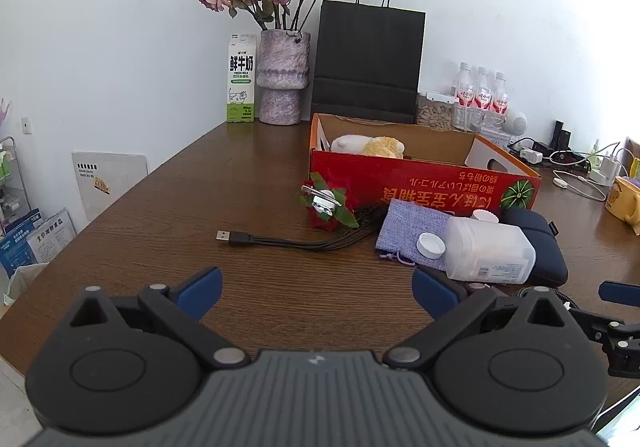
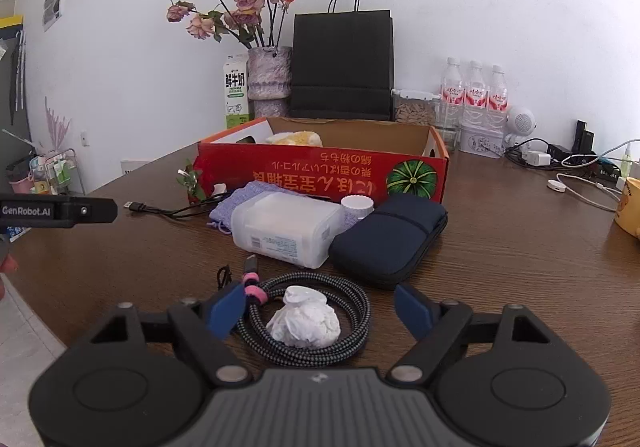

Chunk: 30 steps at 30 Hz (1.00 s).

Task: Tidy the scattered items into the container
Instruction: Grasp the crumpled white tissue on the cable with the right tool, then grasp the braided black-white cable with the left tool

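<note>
The red cardboard box (image 1: 420, 183) (image 2: 320, 167) stands open on the brown table with a plush toy (image 1: 368, 145) inside. In front of it lie a red flower clip (image 1: 328, 203), a black USB cable (image 1: 240, 237), a purple pouch (image 1: 408, 223), a clear plastic jar (image 1: 488, 251) (image 2: 288, 231) on its side and a navy case (image 2: 392, 239). My left gripper (image 1: 316, 289) is open over bare table, short of these items. My right gripper (image 2: 320, 307) is open; a coiled braided cable (image 2: 352, 331) and a crumpled white tissue (image 2: 306, 321) lie between its fingers.
Behind the box stand a vase of roses (image 1: 282, 79), a milk carton (image 1: 241, 79), a black paper bag (image 1: 368, 63) and water bottles (image 2: 474, 95). Chargers and white cords (image 2: 576, 187) and a yellow mug (image 1: 624, 199) lie at the right. The table's edge runs along the left.
</note>
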{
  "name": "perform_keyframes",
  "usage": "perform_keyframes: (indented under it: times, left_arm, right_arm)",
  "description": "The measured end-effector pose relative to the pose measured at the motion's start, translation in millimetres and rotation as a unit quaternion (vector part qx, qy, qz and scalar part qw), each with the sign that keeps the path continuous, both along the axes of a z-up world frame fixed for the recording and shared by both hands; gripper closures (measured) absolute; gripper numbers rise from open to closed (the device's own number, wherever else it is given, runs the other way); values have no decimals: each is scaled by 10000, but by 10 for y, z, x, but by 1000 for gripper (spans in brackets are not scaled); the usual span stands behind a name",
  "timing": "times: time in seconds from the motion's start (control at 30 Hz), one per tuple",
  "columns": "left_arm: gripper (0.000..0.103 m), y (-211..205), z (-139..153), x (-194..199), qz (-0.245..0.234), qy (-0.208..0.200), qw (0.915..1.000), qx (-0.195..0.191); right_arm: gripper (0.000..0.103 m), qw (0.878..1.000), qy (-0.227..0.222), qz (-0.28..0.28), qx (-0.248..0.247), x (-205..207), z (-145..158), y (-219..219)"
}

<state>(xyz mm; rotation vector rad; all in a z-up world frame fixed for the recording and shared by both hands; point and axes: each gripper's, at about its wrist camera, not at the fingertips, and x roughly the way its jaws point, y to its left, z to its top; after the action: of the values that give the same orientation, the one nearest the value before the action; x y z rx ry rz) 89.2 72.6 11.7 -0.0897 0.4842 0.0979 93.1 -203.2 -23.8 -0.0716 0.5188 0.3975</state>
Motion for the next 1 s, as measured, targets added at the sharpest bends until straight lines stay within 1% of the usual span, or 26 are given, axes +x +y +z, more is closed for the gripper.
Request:
perform_keyframes:
  times: [0.03, 0.1, 0.27, 0.3, 0.43, 0.57, 0.67, 0.77, 0.9, 1.0]
  left_arm:
    - [0, 2, -9, 1, 2, 14, 10000, -4]
    - [0, 10, -20, 11, 2, 35, 10000, -9]
    - [0, 16, -45, 21, 16, 48, 10000, 17]
    - [0, 16, -46, 23, 8, 48, 10000, 19]
    - [0, 12, -60, 26, -15, 67, 10000, 12]
    - [0, -8, -76, 38, -46, 102, 9999, 16]
    - [0, -31, -88, 50, -66, 144, 9999, 17]
    - [0, -55, -95, 56, -92, 172, 9998, 14]
    - [0, -130, -71, 68, -143, 181, 9997, 16]
    - [0, -260, -48, 102, -258, 199, 9995, 32]
  right_arm:
    - [35, 10000, 44, 45, -12, 13, -13, 16]
    - [50, 9998, 131, 139, -26, 48, -35, 49]
    - [62, 9993, 308, 221, 61, 119, -66, 75]
    - [63, 9992, 325, 223, 89, 121, -64, 69]
    - [64, 9985, 433, 113, 316, 149, -55, -3]
    - [65, 9985, 474, 85, 274, 161, -58, -12]
    - [81, 9981, 547, 153, 254, 176, -85, 7]
    - [85, 9982, 482, 182, 296, 162, -66, -6]
    - [85, 9987, 309, 164, 369, 141, 6, -51]
    - [85, 9988, 204, 115, 438, 132, 58, -114]
